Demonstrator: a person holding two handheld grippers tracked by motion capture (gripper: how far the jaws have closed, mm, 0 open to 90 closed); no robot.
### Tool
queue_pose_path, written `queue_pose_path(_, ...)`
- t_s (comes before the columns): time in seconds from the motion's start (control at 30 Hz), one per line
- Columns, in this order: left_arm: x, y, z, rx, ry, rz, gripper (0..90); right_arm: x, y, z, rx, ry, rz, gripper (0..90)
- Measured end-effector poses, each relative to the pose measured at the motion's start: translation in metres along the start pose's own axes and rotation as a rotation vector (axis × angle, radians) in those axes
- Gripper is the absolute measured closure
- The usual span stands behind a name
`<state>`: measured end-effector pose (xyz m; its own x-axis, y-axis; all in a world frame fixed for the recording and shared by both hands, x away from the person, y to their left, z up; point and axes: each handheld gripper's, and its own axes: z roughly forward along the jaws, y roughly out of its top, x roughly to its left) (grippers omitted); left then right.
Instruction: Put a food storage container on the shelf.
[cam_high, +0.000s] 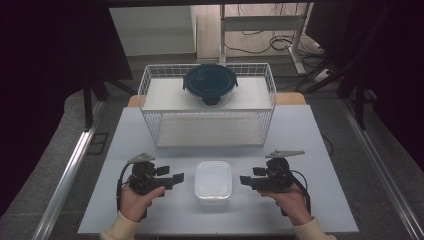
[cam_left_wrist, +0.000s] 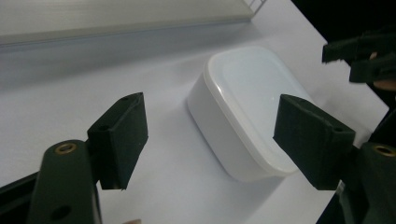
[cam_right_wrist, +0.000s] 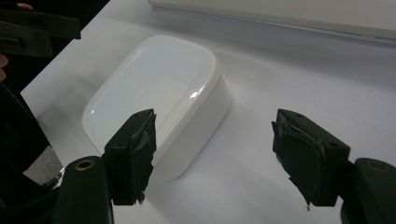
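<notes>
High view shows my left gripper (cam_high: 178, 177) and right gripper (cam_high: 244, 179), both gaping, flanking the white container (cam_high: 213, 181); I'd close in level, squeezing its short sides evenly.

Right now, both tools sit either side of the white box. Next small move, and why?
Probably ease both tools inward toward the white lidded box. The left tool and right tool flank it on the table, both open and apart from its sides, pointing at it from opposite sides. Closing that gap evenly should let them take it together without pushing it sideways.
</notes>
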<state>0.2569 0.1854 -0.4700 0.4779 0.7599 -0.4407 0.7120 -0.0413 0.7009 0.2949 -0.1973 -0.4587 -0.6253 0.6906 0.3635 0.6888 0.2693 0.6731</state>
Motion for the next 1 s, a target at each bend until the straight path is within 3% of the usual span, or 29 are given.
queue_pose_path(0.23,-0.006,0.008,0.006,0.008,-0.030,-0.023,26.4,0.012,0.009,0.010,0.010,0.043,0.026,31.1)
queue_pose_path(0.37,-0.006,0.011,0.018,0.042,-0.111,-0.083,26.6,0.012,0.014,0.019,0.032,0.055,0.044,31.3)
queue_pose_path(0.43,0.000,0.008,0.028,0.051,-0.157,-0.157,27.4,0.010,0.015,0.025,0.025,0.070,0.071,31.9)
queue_pose_path(0.5,0.002,0.006,0.035,0.063,-0.151,-0.168,28.5,0.009,0.012,0.029,0.030,0.083,0.091,32.7)
queue_pose_path(0.6,0.005,0.002,0.043,0.086,-0.182,-0.184,29.4,0.008,0.009,0.033,0.047,0.086,0.095,34.0)
queue_pose_path(0.73,0.008,-0.001,0.047,0.096,-0.187,-0.195,32.0,0.005,0.006,0.036,0.040,0.116,0.121,37.5)
queue_pose_path(0.83,0.009,-0.001,0.049,0.104,-0.211,-0.201,34.2,0.005,0.003,0.041,0.054,0.129,0.128,38.8)
queue_pose_path(0.93,0.016,-0.006,0.055,0.114,-0.274,-0.253,37.9,0.006,0.001,0.045,0.059,0.142,0.147,40.4)
queue_pose_path(1.0,0.018,-0.008,0.058,0.129,-0.272,-0.261,39.7,0.005,-0.001,0.047,0.062,0.148,0.154,40.9)
